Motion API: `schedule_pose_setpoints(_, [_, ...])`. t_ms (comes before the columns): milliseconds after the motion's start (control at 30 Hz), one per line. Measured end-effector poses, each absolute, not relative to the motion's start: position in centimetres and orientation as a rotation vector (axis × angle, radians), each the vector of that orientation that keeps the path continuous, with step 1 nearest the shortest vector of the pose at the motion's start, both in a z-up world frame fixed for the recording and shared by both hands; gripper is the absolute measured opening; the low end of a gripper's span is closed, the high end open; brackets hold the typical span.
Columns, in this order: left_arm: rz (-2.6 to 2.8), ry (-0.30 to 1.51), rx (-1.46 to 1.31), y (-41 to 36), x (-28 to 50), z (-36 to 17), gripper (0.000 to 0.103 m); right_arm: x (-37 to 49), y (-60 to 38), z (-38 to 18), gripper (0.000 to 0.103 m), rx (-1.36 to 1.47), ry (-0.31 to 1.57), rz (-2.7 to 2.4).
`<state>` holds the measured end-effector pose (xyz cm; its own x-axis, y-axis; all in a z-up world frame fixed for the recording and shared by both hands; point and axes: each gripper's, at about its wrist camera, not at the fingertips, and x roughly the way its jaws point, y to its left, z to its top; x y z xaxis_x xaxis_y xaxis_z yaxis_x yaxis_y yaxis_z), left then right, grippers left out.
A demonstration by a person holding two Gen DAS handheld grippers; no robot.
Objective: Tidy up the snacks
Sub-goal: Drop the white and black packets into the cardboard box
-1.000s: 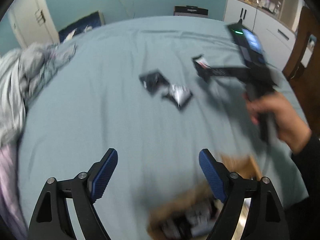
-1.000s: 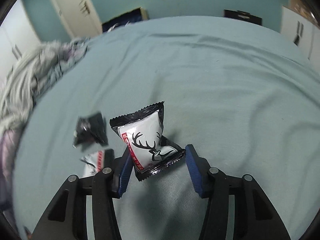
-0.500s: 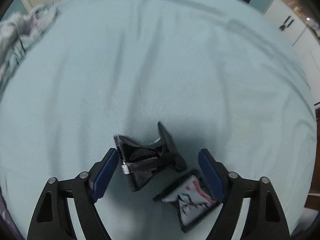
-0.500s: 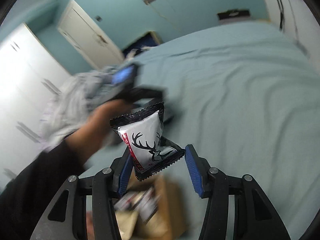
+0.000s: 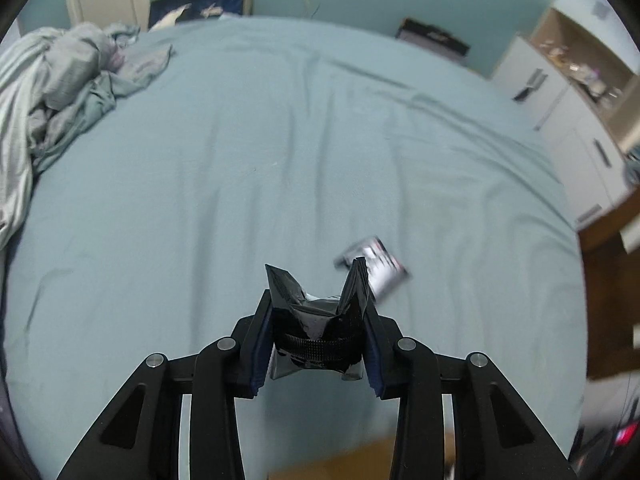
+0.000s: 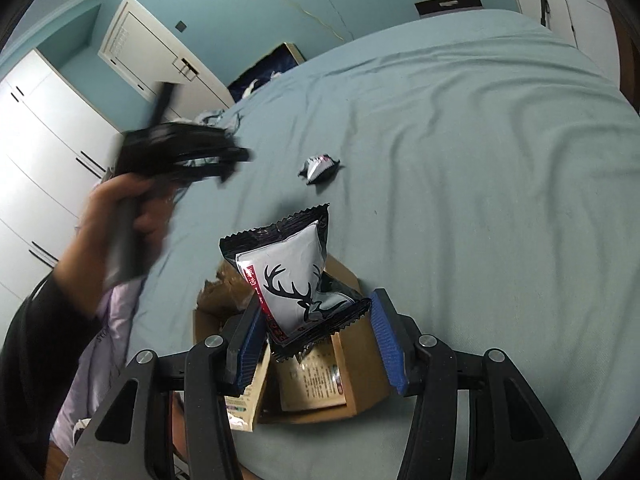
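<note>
My left gripper (image 5: 318,332) has its jaws closing on a crumpled black snack packet (image 5: 316,312), and both blue pads press its sides above the bed. A second packet (image 5: 378,266), grey and black, lies on the sheet just beyond it. In the right wrist view, my right gripper (image 6: 316,332) is shut on a grey-and-black packet with a deer print (image 6: 292,276), held over an open cardboard box (image 6: 356,376) that has packets inside. The loose packet (image 6: 320,166) shows farther up the bed. The left gripper (image 6: 180,152) appears blurred in a hand (image 6: 120,216).
A blue-grey sheet (image 5: 280,140) covers the bed. Crumpled bedding (image 5: 60,80) is piled at the far left. White cabinets (image 5: 560,108) stand past the right edge and a white wardrobe (image 6: 40,140) on the other side. A dark sleeve (image 6: 32,340) reaches in low on the left.
The left gripper dropped onto two packets, closed on the black one and lifted it. The right gripper carried the deer packet from the bed to above the box.
</note>
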<state>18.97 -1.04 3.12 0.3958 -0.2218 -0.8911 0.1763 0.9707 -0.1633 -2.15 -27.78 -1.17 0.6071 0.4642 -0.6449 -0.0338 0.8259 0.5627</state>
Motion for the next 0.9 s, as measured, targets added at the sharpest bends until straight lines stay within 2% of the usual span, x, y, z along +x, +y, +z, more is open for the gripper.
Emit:
schedule_pose_setpoints(100, [-0.347,1.075,-0.058,0.4,12.3,4.8,0.037,-2.7,-27.7,-0.3,0.050,0.539,0.881,0.281])
schedule_pose_setpoints(267, [-0.462,1.043,0.016,-0.1,3.6,3.5,0.039,-3.7,-28.0,0.2,0.050,0.532,0.876,0.209])
schedule_pose_setpoints(333, [-0.490,1.026,0.077,-1.0,1.8,2.8,0.048,-4.0,-28.1,0.2,0.050,0.540,0.893,0.199])
schedule_pose_setpoints(400, [-0.541,1.006,0.166,-2.5,0.3,1.9,0.071,-4.1,-28.0,0.5,0.050,0.545,0.895,0.194])
schedule_pose_setpoints(467, [-0.575,0.998,0.241,-3.7,-0.5,1.7,0.080,-4.5,-27.6,1.3,0.050,0.521,0.882,0.183])
schedule_pose_setpoints(567, [-0.531,0.956,0.271,-3.7,-0.5,2.2,0.087,-4.9,-26.5,1.7,0.050,0.464,0.866,0.178])
schedule_pose_setpoints(900, [-0.348,0.964,0.108,1.9,1.2,2.4,0.088,-4.3,-22.8,1.6,0.051,0.298,0.872,0.194])
